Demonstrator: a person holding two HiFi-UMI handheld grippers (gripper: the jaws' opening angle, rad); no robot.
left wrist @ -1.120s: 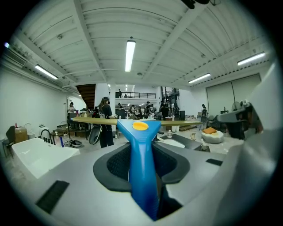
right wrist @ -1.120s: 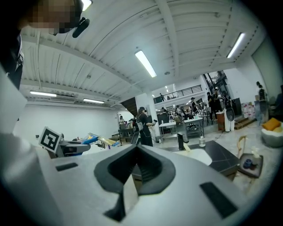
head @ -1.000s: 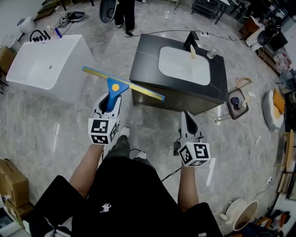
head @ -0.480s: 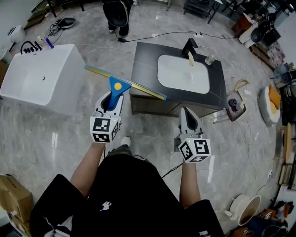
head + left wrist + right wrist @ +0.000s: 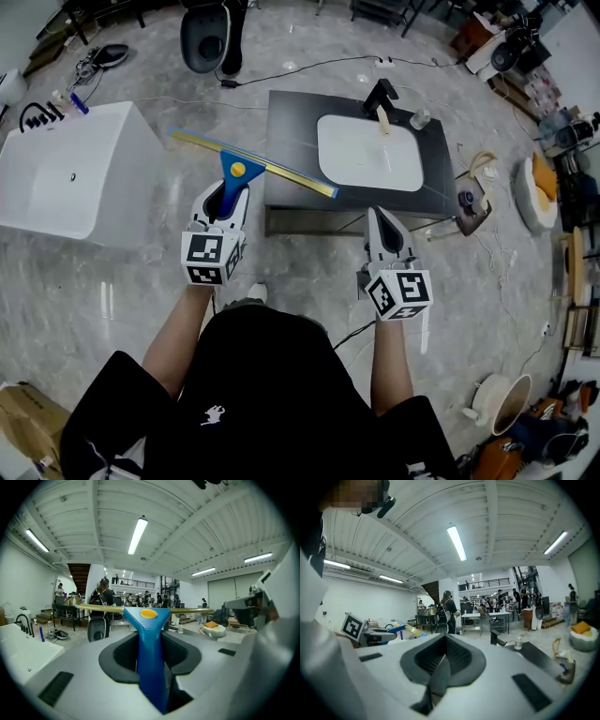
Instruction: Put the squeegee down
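Squeegee (image 5: 234,171) gripped by its blue handle in left gripper (image 5: 223,201), aloft, blade end over counter's (image 5: 292,122) near left corner as seen from the head view. Right gripper (image 5: 384,234) closed, empty, before counter's front edge. Farther back, white sink (image 5: 367,152).

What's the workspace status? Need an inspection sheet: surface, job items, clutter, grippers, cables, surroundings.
Surface: dark counter with a white basin and a black faucet.
Job's things: squeegee, blue handle, yellowish blade; held in the air, not yet set down.
Clutter: small clear bottle on the counter beside the faucet.
Grippers: left gripper shut on the squeegee handle; right gripper shut, empty.
Cables: black cable on the floor beyond the counter.
Surroundings: white bathtub at left; pale floor.
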